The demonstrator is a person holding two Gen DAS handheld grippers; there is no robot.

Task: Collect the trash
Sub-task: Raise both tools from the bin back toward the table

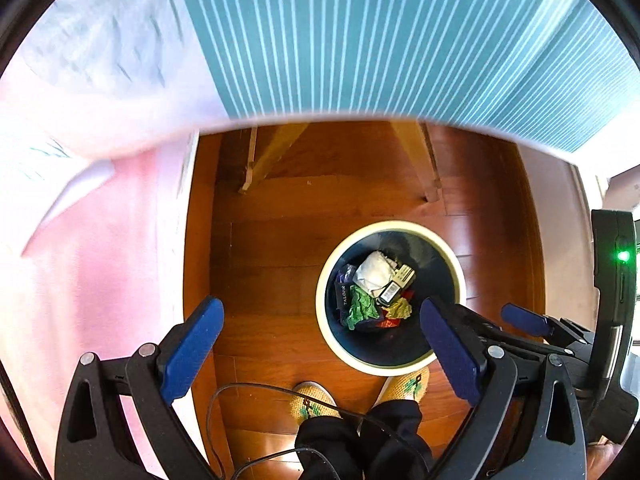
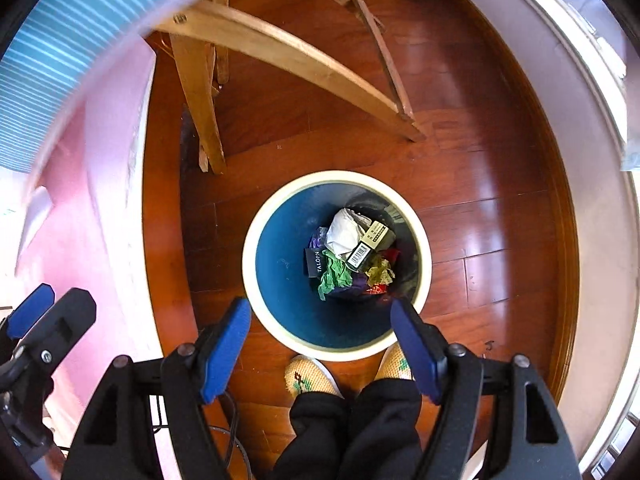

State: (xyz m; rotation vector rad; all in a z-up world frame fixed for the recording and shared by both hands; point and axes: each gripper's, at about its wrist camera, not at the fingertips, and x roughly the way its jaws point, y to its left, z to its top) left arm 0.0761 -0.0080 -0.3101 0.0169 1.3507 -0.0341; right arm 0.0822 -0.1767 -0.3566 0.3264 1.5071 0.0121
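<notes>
Cream-rimmed blue trash bin with crumpled wrappers, under two spread, empty claws

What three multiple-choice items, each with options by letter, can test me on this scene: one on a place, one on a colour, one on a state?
1. Where does the trash bin stand?
A. on the wooden floor
B. on a chair
C. on a shelf

2. What colour is the bin's inner wall?
A. red
B. blue
C. yellow

3. How is the right hand-held gripper?
A. shut on paper
B. shut on a box
C. open, holding nothing

Answers:
1 A, floorboards surround the bin.
2 B, the wall is blue under a cream rim.
3 C, its blue pads stand wide apart above the bin, nothing between.
</notes>
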